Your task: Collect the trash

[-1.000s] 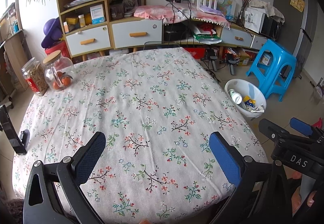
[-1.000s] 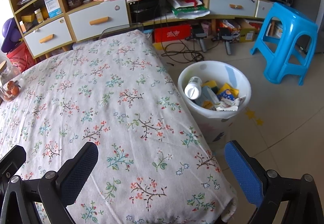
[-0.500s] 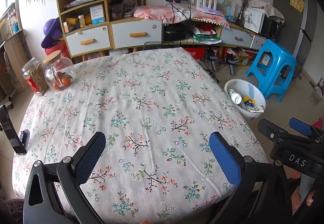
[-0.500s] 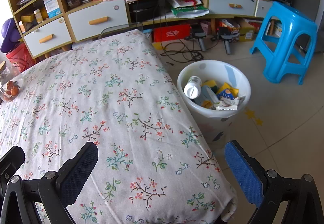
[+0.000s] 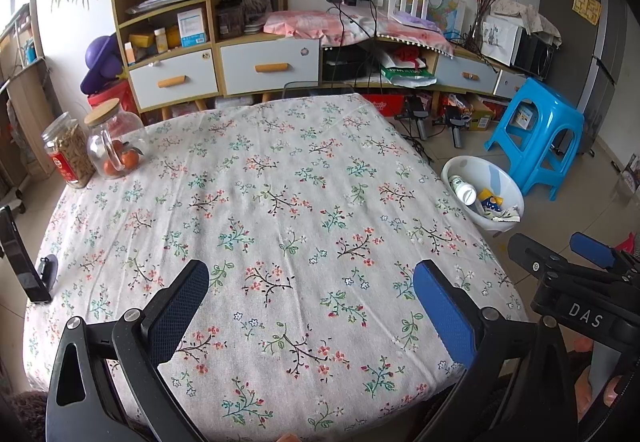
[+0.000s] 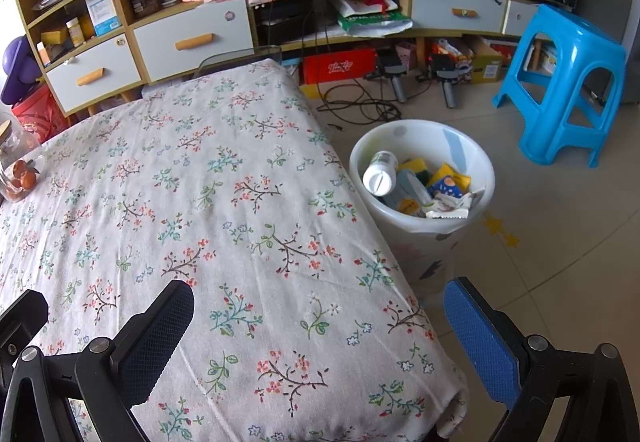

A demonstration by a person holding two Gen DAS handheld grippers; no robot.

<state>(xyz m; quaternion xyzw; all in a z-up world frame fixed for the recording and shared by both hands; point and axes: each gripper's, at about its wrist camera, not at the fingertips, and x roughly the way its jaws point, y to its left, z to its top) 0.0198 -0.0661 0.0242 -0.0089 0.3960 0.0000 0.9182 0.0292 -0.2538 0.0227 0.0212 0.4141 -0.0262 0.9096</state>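
A white trash bin (image 6: 476, 218) stands on the floor to the right of the table; it also shows in the left wrist view (image 5: 508, 218). It holds a white bottle (image 6: 379, 174), yellow packets and wrappers. My left gripper (image 5: 310, 306) is open and empty above the near edge of the floral tablecloth (image 5: 260, 202). My right gripper (image 6: 320, 326) is open and empty above the table's near right corner, its right finger over the floor near the bin. No trash shows on the table.
Two glass jars (image 5: 96, 146) stand at the table's far left. A black phone stand (image 5: 24, 266) is at the left edge. A blue stool (image 6: 560, 82) stands behind the bin. Cabinets, cables and clutter (image 6: 360, 82) line the back wall.
Both grippers have hardly moved; the views shift only slightly. Both stay open and empty.
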